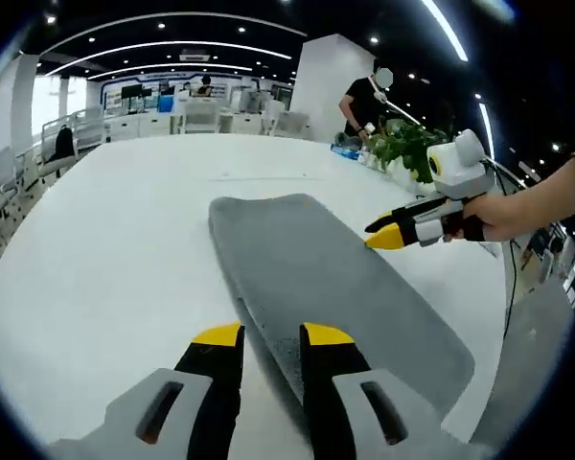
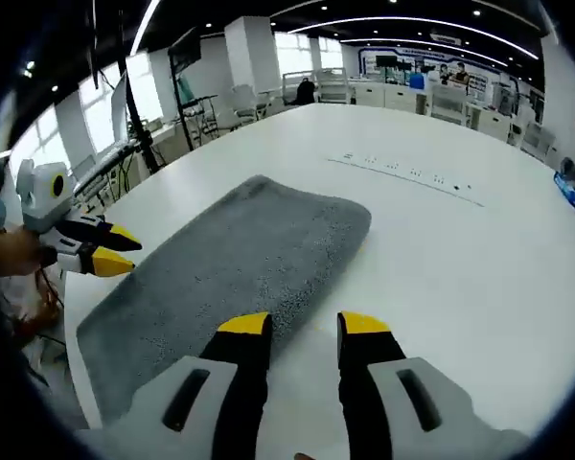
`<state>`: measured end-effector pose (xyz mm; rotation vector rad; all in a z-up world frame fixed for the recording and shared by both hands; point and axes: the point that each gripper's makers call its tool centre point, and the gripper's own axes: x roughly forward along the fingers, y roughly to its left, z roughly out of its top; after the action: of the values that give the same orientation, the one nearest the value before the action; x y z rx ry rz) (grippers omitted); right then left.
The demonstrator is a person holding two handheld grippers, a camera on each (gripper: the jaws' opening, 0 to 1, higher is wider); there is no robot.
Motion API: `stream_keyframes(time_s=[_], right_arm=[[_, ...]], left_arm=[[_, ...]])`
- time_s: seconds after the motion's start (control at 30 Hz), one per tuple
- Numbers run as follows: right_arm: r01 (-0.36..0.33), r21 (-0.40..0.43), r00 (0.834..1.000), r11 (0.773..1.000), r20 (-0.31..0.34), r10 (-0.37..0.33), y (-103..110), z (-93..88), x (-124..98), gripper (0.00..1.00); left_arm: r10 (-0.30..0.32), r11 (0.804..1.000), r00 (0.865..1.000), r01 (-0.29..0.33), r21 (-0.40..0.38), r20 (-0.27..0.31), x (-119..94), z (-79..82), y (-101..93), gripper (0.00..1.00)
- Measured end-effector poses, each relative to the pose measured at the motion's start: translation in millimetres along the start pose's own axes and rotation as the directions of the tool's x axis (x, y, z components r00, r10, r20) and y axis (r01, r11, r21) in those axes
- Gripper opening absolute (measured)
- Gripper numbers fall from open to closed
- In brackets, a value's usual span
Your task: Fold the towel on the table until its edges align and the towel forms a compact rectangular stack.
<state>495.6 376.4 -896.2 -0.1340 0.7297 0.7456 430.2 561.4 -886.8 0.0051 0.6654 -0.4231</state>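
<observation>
Both grippers (image 1: 271,335) (image 2: 304,324), jaws spread, flank the folded towel's (image 1: 335,278) long edges on the bare table (image 1: 105,259).

Grey towel (image 1: 335,278) (image 2: 235,264): plush pile, folded into one long narrow strip with rounded ends. Lies flat on the white table (image 1: 115,249) (image 2: 460,259). One long side runs close along a table edge; one end reaches near that edge's corner.

towel (image 1: 335,283) on table (image 1: 115,249), tongs (image 1: 272,337) at opposite edges
</observation>
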Motion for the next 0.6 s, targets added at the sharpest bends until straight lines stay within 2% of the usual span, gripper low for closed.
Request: stream_keyframes(time_s=[0.07, 0.1, 0.33, 0.43, 0.47, 0.53, 0.6], right_arm=[[-0.005, 0.018, 1.0, 1.0, 0.006, 0.005, 6.3, -5.9, -2.2, 0.24], [-0.008, 0.021, 1.0, 1.0, 0.008, 0.008, 8.8, -7.3, -2.7, 0.25], [-0.046, 0.039, 0.999, 0.998, 0.005, 0.046, 27.1, -18.0, -5.2, 0.22], [-0.035, -0.051, 0.999, 0.998, -0.019, 0.034, 28.7, -24.0, -4.0, 0.2], [-0.039, -0.04, 0.999, 0.998, -0.016, 0.039, 30.8, -24.8, -3.3, 0.18], [-0.049, -0.03, 0.999, 0.998, -0.013, 0.048, 33.7, -24.9, -2.7, 0.14], [-0.048, -0.04, 0.999, 0.998, -0.015, 0.048, 35.1, -25.1, -1.1, 0.13]], left_arm=[[0.004, 1.0, 1.0, -0.004, -0.01, 0.004, 2.9, 0.3, 5.1, 0.23], [0.0, 0.999, 1.0, 0.001, -0.043, 0.012, 4.2, 1.5, 5.0, 0.23], [-0.022, 0.998, 1.0, 0.022, -0.055, 0.01, 16.3, 2.5, 0.3, 0.23], [-0.029, 0.997, 0.999, 0.026, -0.079, -0.037, 20.2, -7.5, -2.7, 0.21], [-0.021, 0.996, 0.999, 0.017, -0.082, -0.049, 21.1, -10.7, -1.4, 0.21], [-0.018, 0.994, 0.999, 0.014, -0.109, -0.039, 22.4, -11.0, -0.7, 0.21], [-0.054, 0.992, 0.998, 0.05, -0.113, -0.033, 24.0, -10.7, -7.3, 0.15]])
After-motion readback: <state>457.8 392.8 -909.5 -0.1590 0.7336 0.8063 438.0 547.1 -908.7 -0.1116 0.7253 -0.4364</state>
